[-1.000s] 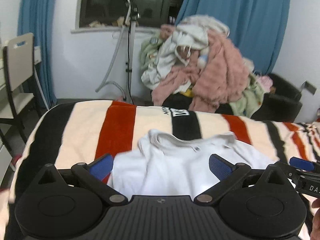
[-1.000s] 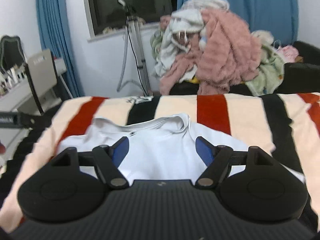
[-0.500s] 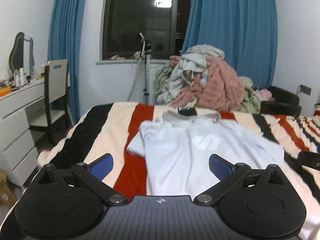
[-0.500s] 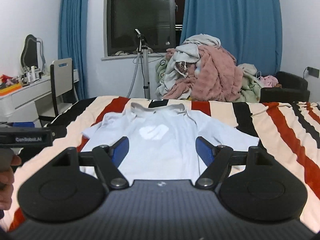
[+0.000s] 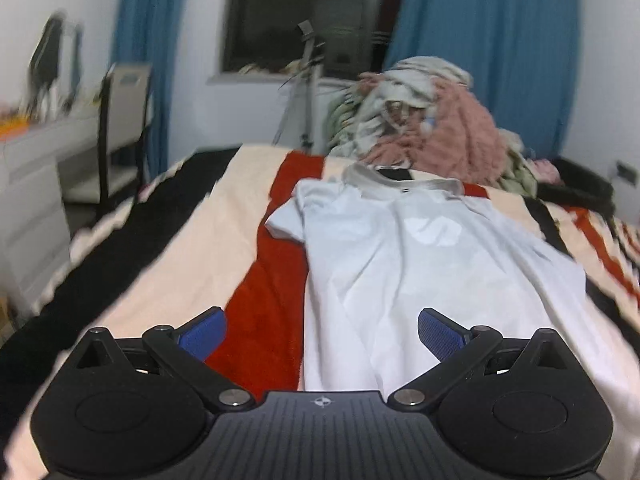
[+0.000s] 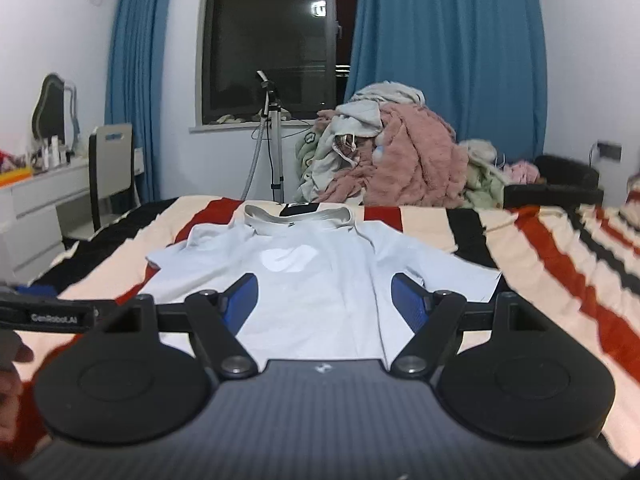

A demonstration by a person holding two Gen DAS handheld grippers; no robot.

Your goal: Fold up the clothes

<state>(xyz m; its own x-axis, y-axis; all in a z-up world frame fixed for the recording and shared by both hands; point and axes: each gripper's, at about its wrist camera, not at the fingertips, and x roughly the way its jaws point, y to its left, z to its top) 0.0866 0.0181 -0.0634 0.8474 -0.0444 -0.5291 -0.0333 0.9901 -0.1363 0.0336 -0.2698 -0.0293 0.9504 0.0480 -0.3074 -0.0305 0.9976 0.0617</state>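
A bed [image 6: 532, 264] covered by a blanket striped in cream, red and black carries the things. A white short-sleeved shirt [image 6: 320, 280] lies spread flat on it, front up, collar toward the far edge, both sleeves out. Its left sleeve rests across a red stripe [image 5: 276, 296].

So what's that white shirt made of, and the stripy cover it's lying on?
The white shirt looks like thin, matte cotton-type knit: it lies flat with soft creases and a ribbed-looking collar. The striped blanket looks like thick plush fleece, since its red, black and cream bands have a fuzzy, napped surface. The exact fibres can't be told.
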